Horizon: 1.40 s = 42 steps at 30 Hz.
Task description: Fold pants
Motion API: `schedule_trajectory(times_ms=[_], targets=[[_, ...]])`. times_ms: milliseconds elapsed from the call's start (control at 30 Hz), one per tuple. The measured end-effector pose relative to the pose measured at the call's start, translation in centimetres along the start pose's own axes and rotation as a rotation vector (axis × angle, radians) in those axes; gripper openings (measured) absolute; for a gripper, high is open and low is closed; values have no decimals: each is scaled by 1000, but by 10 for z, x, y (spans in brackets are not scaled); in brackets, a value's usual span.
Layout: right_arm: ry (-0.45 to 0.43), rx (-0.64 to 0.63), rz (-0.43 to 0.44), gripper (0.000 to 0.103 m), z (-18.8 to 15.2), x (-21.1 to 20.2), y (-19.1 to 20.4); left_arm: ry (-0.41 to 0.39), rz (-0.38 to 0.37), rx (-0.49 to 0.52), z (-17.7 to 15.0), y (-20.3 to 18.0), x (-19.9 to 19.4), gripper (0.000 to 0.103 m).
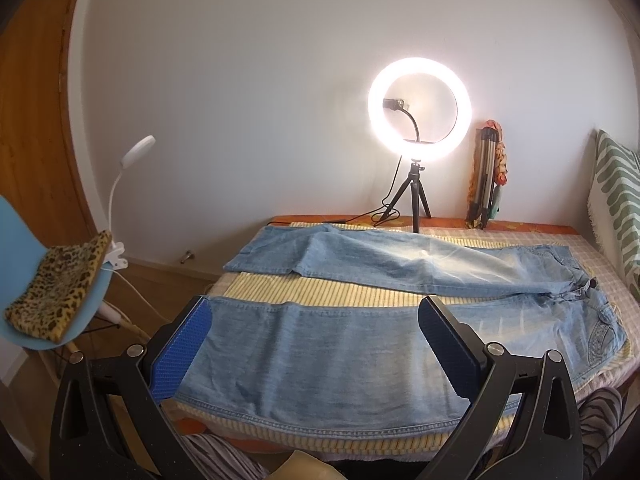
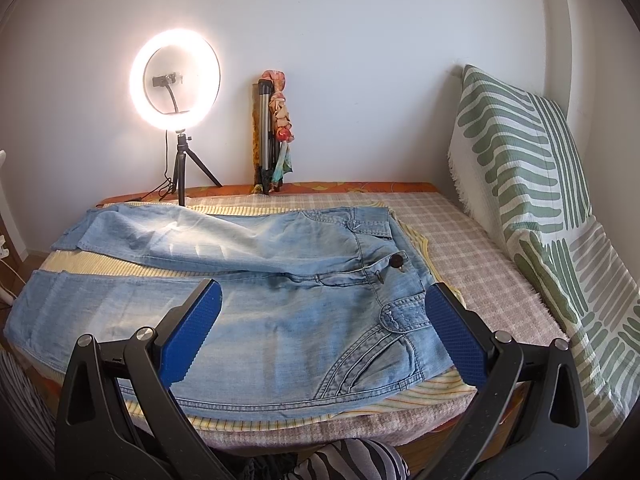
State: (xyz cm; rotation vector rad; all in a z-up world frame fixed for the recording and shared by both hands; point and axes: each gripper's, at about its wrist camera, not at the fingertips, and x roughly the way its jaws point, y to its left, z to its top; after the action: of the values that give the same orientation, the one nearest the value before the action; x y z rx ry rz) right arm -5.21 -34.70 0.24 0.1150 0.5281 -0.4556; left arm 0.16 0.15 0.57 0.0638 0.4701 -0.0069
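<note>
Pants (image 2: 240,312) lie spread flat, legs apart, on the bed (image 2: 480,248) in front of the ring light (image 2: 175,73). Left gripper (image 1: 316,336) and right gripper (image 2: 324,304) hover above them, jaws wide, empty. Risk: pinching one denim layer would skew the fold.

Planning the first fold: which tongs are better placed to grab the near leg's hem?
Left. The left tongs hang open over the near leg's hem end of the jeans; the right tongs hang open over the waistband.
</note>
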Motion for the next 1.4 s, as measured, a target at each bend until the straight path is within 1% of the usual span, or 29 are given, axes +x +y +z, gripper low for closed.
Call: schedule_trajectory(times_ms=[1400], targets=[[-1, -1, 12, 103, 2, 0, 6, -3, 15, 6, -1, 2, 3, 103]])
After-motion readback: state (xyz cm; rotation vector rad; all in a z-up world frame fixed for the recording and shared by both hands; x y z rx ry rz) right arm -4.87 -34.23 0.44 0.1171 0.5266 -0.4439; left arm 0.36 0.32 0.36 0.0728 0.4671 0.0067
